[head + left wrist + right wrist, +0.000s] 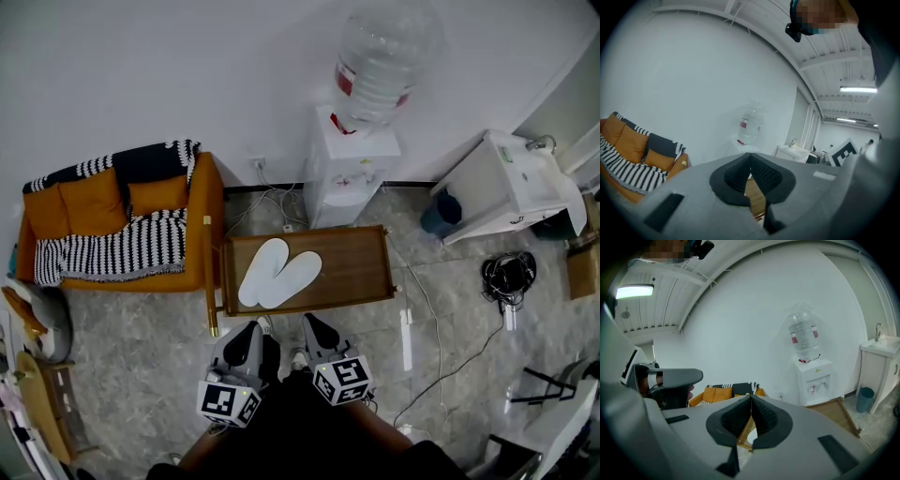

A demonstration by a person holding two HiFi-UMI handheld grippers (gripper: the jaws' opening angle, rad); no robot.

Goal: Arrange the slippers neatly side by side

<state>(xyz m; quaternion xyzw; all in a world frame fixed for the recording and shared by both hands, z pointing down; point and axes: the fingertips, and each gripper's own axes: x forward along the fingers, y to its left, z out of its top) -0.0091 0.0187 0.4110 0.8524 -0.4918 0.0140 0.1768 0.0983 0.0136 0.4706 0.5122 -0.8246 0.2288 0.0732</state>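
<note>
Two white slippers (263,269) (295,276) lie side by side, toes pointing away and the pair overlapping a little, on the left half of a low wooden table (361,272). Both grippers hang close to my body on the near side of the table, apart from the slippers. My left gripper (249,331) is shut with nothing in it, its pads (761,171) meeting. My right gripper (313,328) is shut and empty too. In the right gripper view a sliver of white slipper (751,438) shows below the closed pads (761,416).
An orange sofa (202,202) with a striped blanket stands left of the table. A water dispenser (349,173) is behind it against the wall. A white sink cabinet (506,187), a blue bin (439,214) and coiled cables (507,276) are at the right.
</note>
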